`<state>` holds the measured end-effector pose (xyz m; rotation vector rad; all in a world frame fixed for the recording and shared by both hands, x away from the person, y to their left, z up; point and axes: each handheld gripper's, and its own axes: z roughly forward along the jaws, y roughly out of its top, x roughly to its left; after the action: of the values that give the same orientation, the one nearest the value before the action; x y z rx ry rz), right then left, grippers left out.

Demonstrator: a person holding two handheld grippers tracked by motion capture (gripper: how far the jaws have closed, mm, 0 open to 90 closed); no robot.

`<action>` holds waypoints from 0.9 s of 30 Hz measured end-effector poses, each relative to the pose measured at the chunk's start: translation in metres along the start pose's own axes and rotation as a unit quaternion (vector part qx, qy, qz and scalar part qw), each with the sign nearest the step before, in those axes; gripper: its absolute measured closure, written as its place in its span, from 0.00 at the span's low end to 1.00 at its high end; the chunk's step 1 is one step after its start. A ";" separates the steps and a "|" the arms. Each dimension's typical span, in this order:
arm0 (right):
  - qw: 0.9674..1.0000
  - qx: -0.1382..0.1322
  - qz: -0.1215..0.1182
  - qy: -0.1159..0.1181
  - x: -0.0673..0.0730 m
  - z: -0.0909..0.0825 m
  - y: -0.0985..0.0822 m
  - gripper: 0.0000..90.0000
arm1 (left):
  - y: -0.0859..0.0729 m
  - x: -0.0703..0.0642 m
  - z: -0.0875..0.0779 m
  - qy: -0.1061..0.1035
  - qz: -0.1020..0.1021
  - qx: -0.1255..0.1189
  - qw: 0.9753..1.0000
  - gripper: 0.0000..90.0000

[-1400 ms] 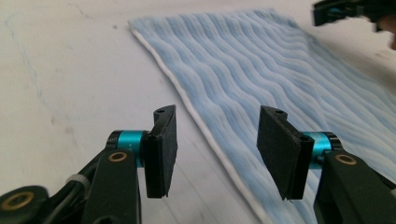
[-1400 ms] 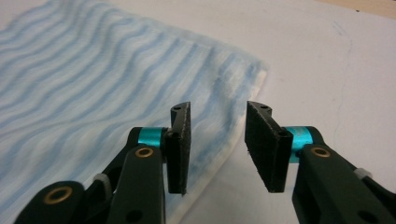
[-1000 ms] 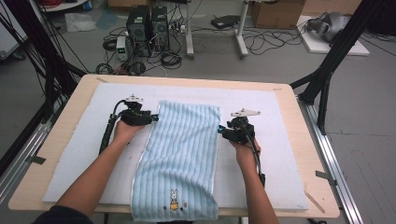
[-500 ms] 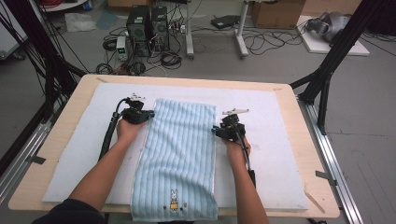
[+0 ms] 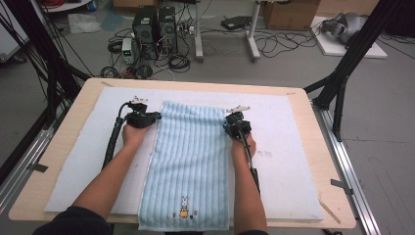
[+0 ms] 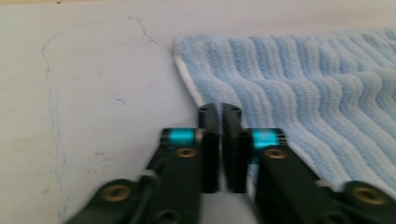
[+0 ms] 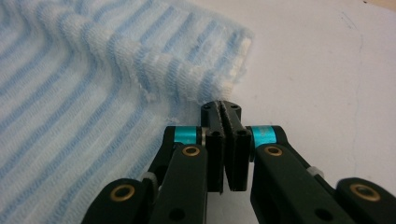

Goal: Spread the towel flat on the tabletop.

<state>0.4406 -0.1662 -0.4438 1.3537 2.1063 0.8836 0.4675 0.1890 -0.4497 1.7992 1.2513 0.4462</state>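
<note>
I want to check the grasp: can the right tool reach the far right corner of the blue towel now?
Probably yes. The right tool sits at the towel edge just short of that corner, with only bare white mat beside it and nothing between.

Towel [image 5: 188,156] was ribbed terry cloth, soft, matt. Table pad [image 5: 279,147] was matt white felt-like sheet, faintly scuffed. Tabletop [image 5: 323,147] edge looked pale wood. Gripper jaws: black matt plastic, brass-coloured screws.

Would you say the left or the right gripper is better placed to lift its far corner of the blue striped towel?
Right, probably. The right gripper has its jaws shut at the bunched edge of the towel just below the far corner; whether cloth is pinched is unclear. The left gripper sits beside its edge, farther from its corner.
</note>
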 end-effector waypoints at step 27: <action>0.985 0.003 -0.058 0.163 0.042 -0.094 -0.078 0.77 | -0.055 -0.045 -0.068 -0.068 0.112 0.049 0.990 0.85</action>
<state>0.3118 -0.1753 -0.4402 1.1374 2.4050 1.1111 0.3690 0.1856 -0.4484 2.0298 0.9974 0.3843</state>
